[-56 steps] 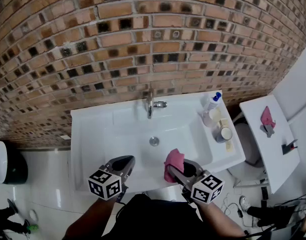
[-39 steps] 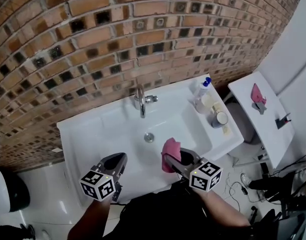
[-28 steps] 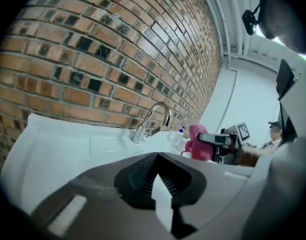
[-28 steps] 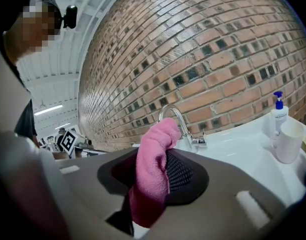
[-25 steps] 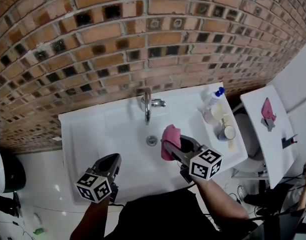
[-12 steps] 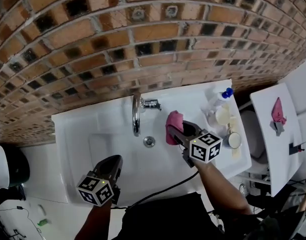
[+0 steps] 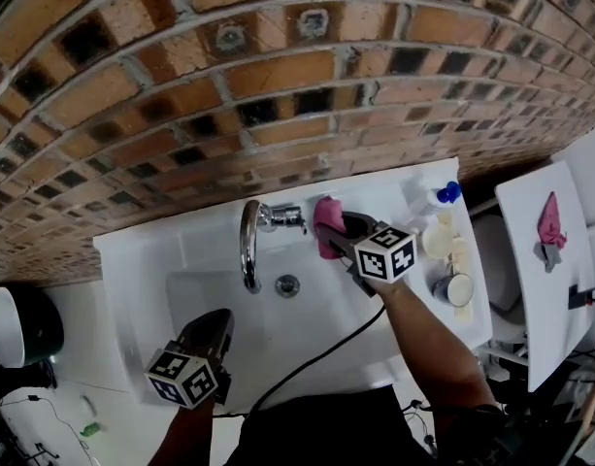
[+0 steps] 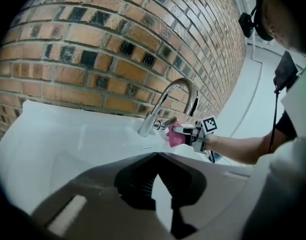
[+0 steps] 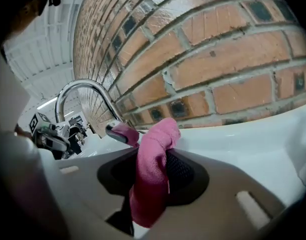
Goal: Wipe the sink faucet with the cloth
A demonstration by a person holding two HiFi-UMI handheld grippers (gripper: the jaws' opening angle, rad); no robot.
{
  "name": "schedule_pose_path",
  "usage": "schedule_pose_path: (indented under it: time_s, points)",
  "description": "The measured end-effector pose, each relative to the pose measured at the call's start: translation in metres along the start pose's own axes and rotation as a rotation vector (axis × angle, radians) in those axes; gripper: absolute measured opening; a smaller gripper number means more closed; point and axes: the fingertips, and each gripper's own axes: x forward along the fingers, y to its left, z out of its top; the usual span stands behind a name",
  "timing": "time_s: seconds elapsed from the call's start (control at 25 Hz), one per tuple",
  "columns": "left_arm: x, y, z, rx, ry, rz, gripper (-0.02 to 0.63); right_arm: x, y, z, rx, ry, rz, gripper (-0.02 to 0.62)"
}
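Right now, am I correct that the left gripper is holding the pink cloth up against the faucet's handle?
Not quite: it is the right gripper that holds the pink cloth against the faucet's handle, as the right gripper view shows. The left gripper is shut on nothing, near the front edge of the sink.

Brick wall [image 7: 278,66] and faucet [image 7: 247,246] crowd the sink [image 7: 142,270] rear.

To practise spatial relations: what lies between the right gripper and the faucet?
The pink cloth, clamped in the right gripper, touching the faucet handle; the right gripper view shows it.
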Motion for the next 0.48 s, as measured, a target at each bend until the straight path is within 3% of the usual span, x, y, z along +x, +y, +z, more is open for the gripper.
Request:
schedule_pose_path:
  time_s: [0.2, 0.36, 0.48]
  points:
    - [0.010, 0.005, 0.000, -0.007, 0.031, 0.005, 0.006, 0.021, -0.007, 0.008, 0.062, -0.030, 0.026, 0.140]
    - [0.018, 0.008, -0.001, -0.092, 0.029, -0.013, 0.006, 0.033, -0.012, 0.012, 0.157, -0.059, 0.027, 0.140]
    - [0.021, 0.009, -0.001, -0.106, 0.033, -0.017, 0.006, 0.039, -0.010, 0.015, 0.248, -0.093, 0.056, 0.140]
